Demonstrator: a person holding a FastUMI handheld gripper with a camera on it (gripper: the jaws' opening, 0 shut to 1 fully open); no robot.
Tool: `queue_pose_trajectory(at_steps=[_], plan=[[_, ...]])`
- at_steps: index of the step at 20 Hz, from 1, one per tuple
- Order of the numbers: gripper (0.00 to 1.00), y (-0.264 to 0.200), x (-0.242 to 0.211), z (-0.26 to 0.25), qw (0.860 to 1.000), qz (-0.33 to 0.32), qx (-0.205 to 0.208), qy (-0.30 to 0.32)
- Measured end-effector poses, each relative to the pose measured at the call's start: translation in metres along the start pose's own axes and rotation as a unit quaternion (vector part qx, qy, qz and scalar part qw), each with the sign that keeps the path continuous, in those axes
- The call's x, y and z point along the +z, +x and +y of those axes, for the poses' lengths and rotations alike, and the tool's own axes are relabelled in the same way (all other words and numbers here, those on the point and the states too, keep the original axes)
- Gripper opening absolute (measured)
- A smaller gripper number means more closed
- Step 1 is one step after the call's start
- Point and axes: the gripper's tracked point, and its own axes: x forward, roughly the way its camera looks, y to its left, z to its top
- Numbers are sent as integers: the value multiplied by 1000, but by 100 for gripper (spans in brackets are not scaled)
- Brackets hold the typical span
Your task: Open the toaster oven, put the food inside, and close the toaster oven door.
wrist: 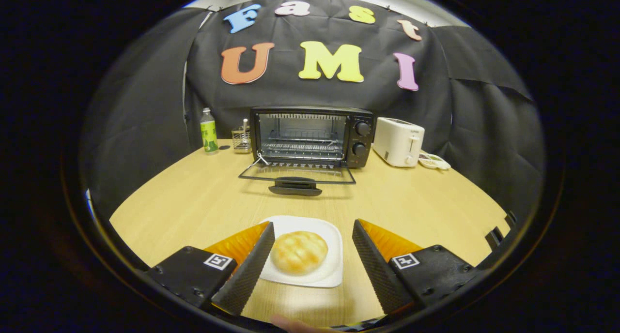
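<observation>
A black toaster oven [312, 135] stands at the back of the wooden table, its glass door [297, 175] folded down flat toward me, the wire rack inside bare. A round golden bun [299, 252] lies on a white square plate [327, 235] close in front of me. My gripper [314, 227] is open, its two fingers spread wide either side of the bun and plate, above them. The left finger [249, 270] overlaps the plate's left edge. Neither finger touches the bun.
A green-labelled bottle [209, 130] and a small wire holder [240, 138] stand left of the oven. To its right are a white toaster [398, 141] and a small dish [434, 161]. Bare table [193, 202] lies between plate and oven door.
</observation>
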Motion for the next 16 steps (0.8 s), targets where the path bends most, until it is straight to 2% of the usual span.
queue_pose_trajectory(at_steps=[9,12,16], plan=[[100,15,-54,17,999,38,5,8],[100,25,-53,17,999,43,-2,21],[100,32,-53,19,998,45,11,30]])
